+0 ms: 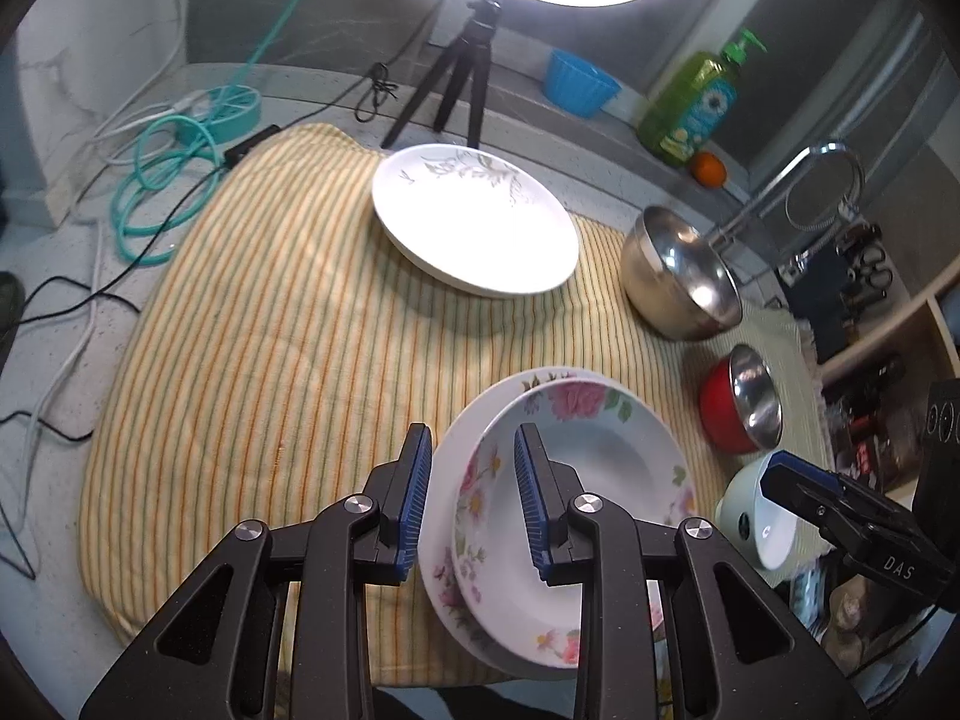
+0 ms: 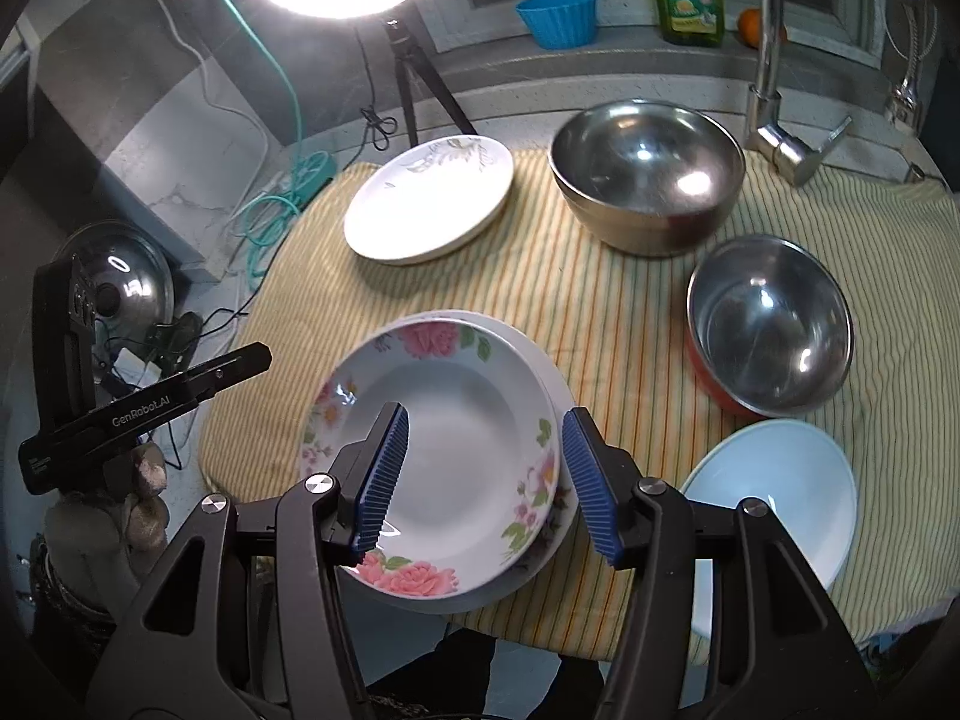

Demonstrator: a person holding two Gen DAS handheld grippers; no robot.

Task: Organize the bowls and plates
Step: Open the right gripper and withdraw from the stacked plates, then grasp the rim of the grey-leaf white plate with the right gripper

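A floral deep plate [image 1: 600, 480] [image 2: 456, 420] lies on a second floral plate [image 1: 447, 462] [image 2: 540, 354] near the front of the striped cloth [image 1: 270, 330]. My left gripper [image 1: 471, 429] hovers open over the stack's left rim, pads not touching. Over the right rim, my right gripper [image 2: 486, 411] stands wider open with nothing gripped. A white leaf-patterned plate [image 1: 474, 222] [image 2: 429, 204] sits further back. A large steel bowl [image 2: 645, 174], a red-sided steel bowl [image 2: 771, 324] and a pale blue bowl [image 2: 774, 492] stand to the right.
A ring light on a tripod [image 1: 468, 72] stands behind the cloth, with teal and white cables [image 1: 162, 192] at the back left. A blue cup [image 2: 558, 9], a green soap bottle [image 1: 690, 102], an orange [image 1: 708, 168] and a faucet [image 2: 774, 120] line the back right.
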